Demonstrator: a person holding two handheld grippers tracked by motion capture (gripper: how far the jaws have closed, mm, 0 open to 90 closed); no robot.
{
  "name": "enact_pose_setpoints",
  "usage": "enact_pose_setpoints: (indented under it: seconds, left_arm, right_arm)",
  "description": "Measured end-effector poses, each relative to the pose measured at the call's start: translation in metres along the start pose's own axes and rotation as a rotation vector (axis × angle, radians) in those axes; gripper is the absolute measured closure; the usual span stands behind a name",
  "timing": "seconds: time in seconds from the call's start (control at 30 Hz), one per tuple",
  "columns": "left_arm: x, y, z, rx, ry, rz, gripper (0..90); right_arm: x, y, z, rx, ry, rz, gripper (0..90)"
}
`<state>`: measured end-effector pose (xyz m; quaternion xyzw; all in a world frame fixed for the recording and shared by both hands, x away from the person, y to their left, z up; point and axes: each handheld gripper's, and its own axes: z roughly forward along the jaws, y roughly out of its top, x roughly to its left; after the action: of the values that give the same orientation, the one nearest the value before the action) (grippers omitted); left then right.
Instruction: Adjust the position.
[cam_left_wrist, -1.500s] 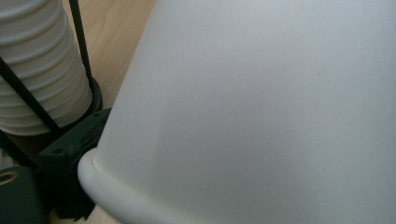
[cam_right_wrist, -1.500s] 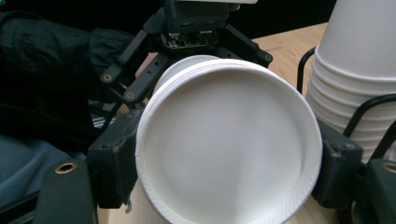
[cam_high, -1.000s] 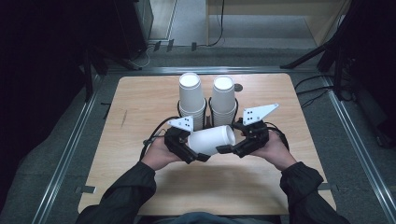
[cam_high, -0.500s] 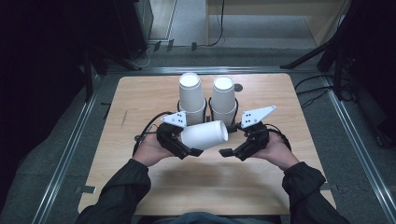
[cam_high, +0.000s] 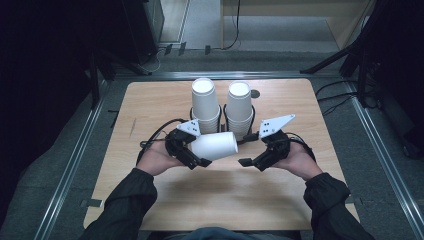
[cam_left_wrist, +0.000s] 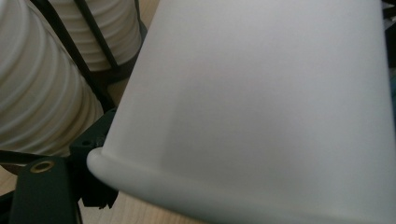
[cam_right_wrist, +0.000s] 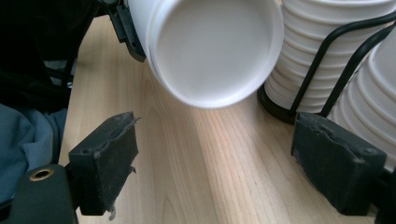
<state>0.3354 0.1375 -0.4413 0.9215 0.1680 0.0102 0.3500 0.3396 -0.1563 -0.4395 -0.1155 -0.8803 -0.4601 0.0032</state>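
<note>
The left gripper (cam_high: 197, 150) pinches a plain white paper cup (cam_high: 215, 145) lying sideways; the right gripper (cam_high: 252, 159), just opened, stands spread and empty. Two black wire holders (cam_high: 250, 111) behind carry stacked white cups (cam_high: 205, 102).

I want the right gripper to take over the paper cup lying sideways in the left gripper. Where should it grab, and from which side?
Probably the closed base end of the paper cup, which points toward the right gripper and hangs free above the table. Come in level from the person's right, open jaws straddling the narrower base, since the left gripper already holds the wide rim end.
</note>
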Motion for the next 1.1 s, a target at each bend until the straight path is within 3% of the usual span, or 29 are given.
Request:
enact_pose_setpoints:
  seconds: [0.13, 0.17, 0.37, 0.7, 0.83, 0.97, 1.1]
  left_arm:
    - [-0.001, 0.001, 0.006, 0.032, -0.010, -0.005, 13.0]
    - [-0.002, 0.002, 0.010, 0.059, 0.000, 0.016, 13.0]
    - [-0.006, 0.006, 0.024, 0.116, -0.009, 0.035, 13.0]
    - [-0.015, 0.014, 0.040, 0.157, -0.047, 0.072, 13.0]
    - [-0.016, 0.015, 0.044, 0.183, -0.053, 0.074, 12.8]
    - [-0.018, 0.016, 0.046, 0.179, -0.072, 0.074, 12.8]
    - [-0.018, 0.016, 0.047, 0.193, -0.088, 0.063, 12.1]
  right_arm:
    - [0.001, 0.001, 0.001, 0.002, -0.004, -0.009, 15.0]
    - [0.002, 0.002, 0.001, 0.004, -0.009, -0.016, 14.8]
    - [0.005, 0.004, 0.006, 0.025, -0.005, -0.044, 14.7]
    - [0.010, 0.006, 0.026, 0.096, 0.019, -0.085, 14.7]
    - [0.015, 0.006, 0.036, 0.142, 0.019, -0.124, 14.7]
    - [0.018, 0.006, 0.042, 0.155, 0.024, -0.133, 14.8]
    - [0.021, 0.006, 0.045, 0.183, 0.040, -0.157, 22.4]
